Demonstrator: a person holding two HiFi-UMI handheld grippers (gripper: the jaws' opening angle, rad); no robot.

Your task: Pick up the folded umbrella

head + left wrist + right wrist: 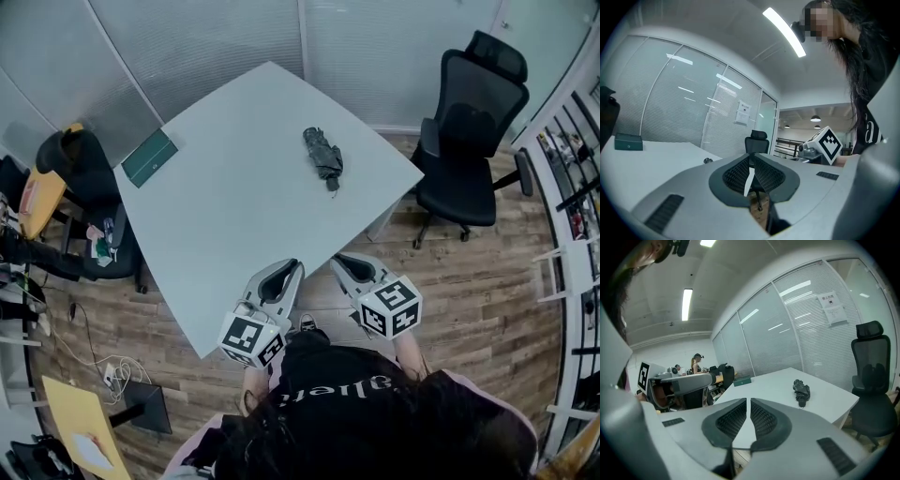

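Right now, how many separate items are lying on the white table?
2. The folded umbrella lies toward the right side of the table; a green box sits at its left corner. Nothing appears hidden.

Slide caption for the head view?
Both shut, left tool and right tool near the table edge; folded umbrella untouched beyond.

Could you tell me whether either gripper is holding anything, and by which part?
Nothing is held: the left gripper and right gripper are shut and empty; the folded umbrella lies untouched on the table.

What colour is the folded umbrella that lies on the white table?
The umbrella is dark grey, nearly black; the head view shows it best.
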